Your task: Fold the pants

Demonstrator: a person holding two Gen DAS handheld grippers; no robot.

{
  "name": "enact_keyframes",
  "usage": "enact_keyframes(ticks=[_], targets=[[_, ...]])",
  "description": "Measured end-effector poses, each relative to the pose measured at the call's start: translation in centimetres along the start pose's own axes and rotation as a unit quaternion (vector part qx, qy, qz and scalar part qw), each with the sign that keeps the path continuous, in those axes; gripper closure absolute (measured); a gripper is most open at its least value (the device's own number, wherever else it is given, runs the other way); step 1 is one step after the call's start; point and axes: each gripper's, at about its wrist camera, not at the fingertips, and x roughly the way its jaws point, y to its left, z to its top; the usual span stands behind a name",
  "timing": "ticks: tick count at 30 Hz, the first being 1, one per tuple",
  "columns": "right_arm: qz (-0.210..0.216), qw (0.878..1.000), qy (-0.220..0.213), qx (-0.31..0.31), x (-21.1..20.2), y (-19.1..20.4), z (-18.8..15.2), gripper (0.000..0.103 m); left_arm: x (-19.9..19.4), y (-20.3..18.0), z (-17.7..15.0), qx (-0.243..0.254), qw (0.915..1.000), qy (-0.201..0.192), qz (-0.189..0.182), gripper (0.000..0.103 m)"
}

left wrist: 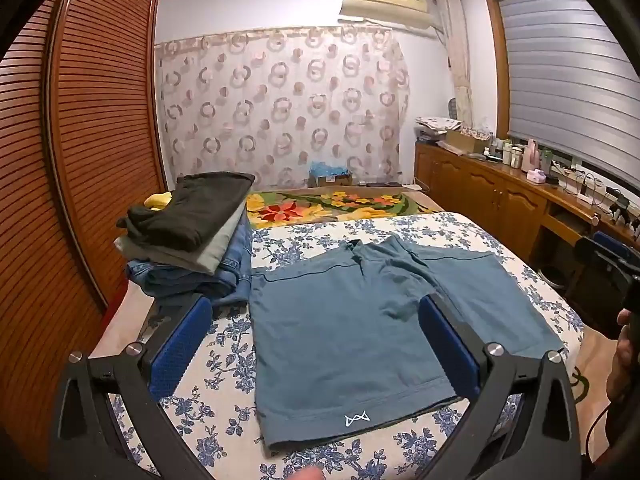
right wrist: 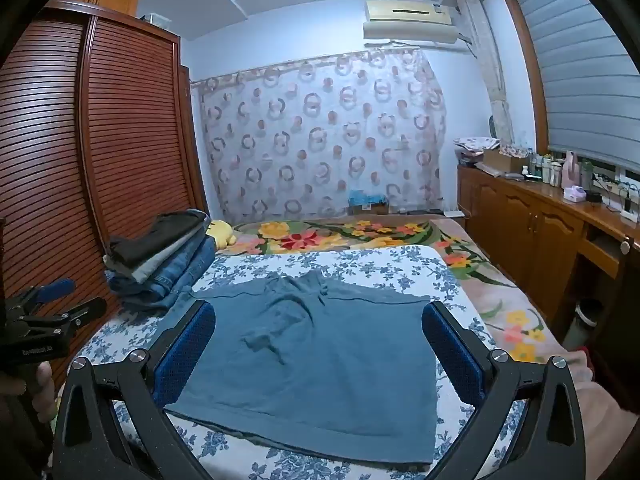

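While both our left gripper and right gripper hover with jaws spread wide, teal cotton shorts lie flat beneath them on the floral-sheeted bed.

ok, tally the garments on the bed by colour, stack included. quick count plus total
Teal: 1, the shorts spread flat on the floral sheet
Black: 1, top of the stack
Grey: 1, second layer
Denim blue: at least 2, bottom layers; exact number hard to tell
Total: at least 5
Both grippers, left and right, are open above the shorts.
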Motion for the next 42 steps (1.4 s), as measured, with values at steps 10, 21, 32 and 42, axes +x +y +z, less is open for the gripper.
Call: enact_keyframes(ticks=[10, 21, 32, 42], targets=[[-0.003, 1.0, 0.003, -0.001, 0.09, 0.52, -0.01, 0.0, 0.0, 0.0, 0.0, 0.0, 1.0, -0.001, 0.001, 0.0], [-0.001, 1.0, 0.002, 0.001, -0.1, 0.13, -0.13, 0.0, 0.05, -0.08, 0.0, 0.0, 1.0, -0.002, 0.0, 0.0], [-0.001, 1.0, 0.003, 0.001, -0.08, 0.12, -0.1, 0.0, 0.11, -0.01, 0.51, -0.002, 1.0, -0.006, 0.0, 0.0], [-0.001, 1.0, 0.003, 0.0, -0.01, 0.17, -0.09, 0.0, -0.08, 0.09, 0.35, -0.004, 0.9999, -0.009, -0.001, 0.0]])
